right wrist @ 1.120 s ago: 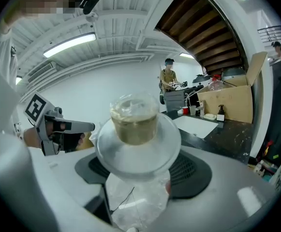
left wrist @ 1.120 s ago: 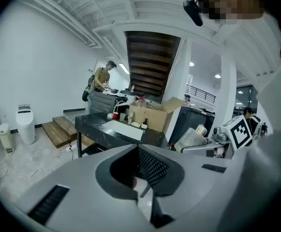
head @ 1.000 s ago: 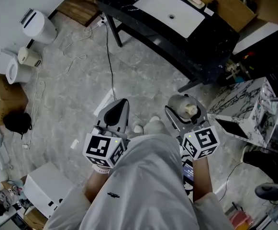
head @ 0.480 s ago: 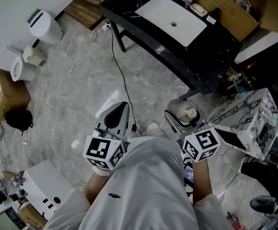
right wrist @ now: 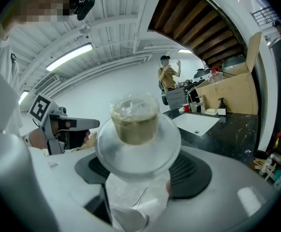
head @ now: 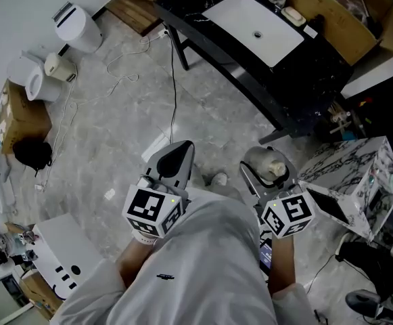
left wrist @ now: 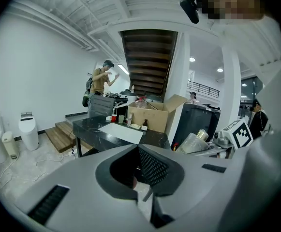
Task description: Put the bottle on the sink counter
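1. Head view: the right gripper [head: 265, 166] is clamped on a clear bottle [head: 273, 171], held over the grey floor [head: 108, 120] just in front of the person.
2. Right gripper view: both jaws press the bottle's body, its cap pointing away.
3. Left gripper [head: 174, 160]: jaws together, nothing between them.
4. Far right, well apart from the bottle, stands the black sink counter [head: 311, 70] with its white basin [head: 253, 19].

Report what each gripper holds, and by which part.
Right gripper grips the clear bottle by its body, below the shoulder. Left gripper holds nothing, jaws together.
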Demonstrator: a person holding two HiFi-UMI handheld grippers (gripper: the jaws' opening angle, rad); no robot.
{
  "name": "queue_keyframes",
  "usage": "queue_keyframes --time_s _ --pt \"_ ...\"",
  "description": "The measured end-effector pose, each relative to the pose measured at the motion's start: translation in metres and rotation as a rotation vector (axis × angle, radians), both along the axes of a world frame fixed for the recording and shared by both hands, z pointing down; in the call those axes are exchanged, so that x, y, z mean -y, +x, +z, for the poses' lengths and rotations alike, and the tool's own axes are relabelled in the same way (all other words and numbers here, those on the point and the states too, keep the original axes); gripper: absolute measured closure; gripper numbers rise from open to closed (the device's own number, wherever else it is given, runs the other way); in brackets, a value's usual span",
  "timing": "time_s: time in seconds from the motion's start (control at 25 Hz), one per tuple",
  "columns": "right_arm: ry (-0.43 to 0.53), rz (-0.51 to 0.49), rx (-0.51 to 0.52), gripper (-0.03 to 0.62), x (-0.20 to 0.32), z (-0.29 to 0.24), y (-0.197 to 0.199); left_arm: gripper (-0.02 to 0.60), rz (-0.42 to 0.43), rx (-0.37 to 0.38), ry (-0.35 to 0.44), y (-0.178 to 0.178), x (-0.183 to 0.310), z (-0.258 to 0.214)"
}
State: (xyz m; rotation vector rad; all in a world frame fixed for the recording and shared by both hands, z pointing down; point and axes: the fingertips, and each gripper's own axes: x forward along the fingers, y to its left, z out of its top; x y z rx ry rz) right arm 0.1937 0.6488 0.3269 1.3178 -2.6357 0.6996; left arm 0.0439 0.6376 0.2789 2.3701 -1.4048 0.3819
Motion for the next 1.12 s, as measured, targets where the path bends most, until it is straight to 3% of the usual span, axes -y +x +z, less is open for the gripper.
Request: queue_keyframes --time_s 0.52,1.12 --pt "-0.001 0.028 -0.022 0.25 0.019 0.006 -0.002 0.574 0.049 0.011 -0.019 0.009 0.024 0.012" --pt "-0.013 -0.054 -0.073 0.25 0.16 -0.003 -0.097 0.574 -0.011 -0.047 -0.014 -0.071 0.161 0.004"
